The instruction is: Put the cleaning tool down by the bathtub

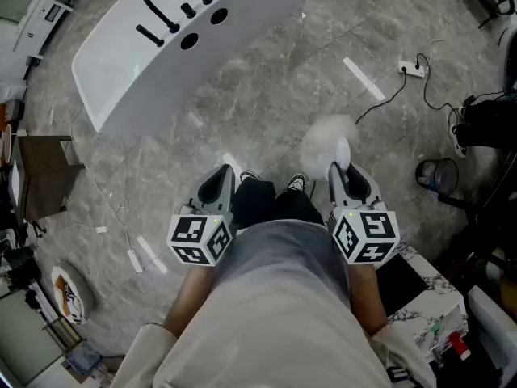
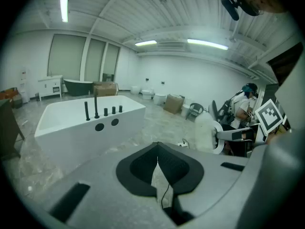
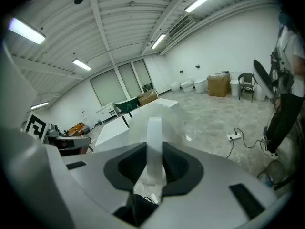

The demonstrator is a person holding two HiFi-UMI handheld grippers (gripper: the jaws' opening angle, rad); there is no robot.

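One bathtub (image 1: 129, 79) ahead; left tongs (image 2: 157, 159) closed, empty; right tongs (image 3: 153, 162) clamp the one cleaning tool (image 3: 154, 135)

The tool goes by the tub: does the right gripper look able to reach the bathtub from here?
Probably not yet: the right gripper, shut on the cleaning tool, hangs close to the person, with open floor between it and the bathtub. Nothing blocks the way.

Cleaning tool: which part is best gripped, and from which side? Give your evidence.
Grip the cleaning tool by its slim, flat handle, from the end away from the fluffy head. The handle fits between jaws; the head looks soft and bulky. The right gripper holds it so.
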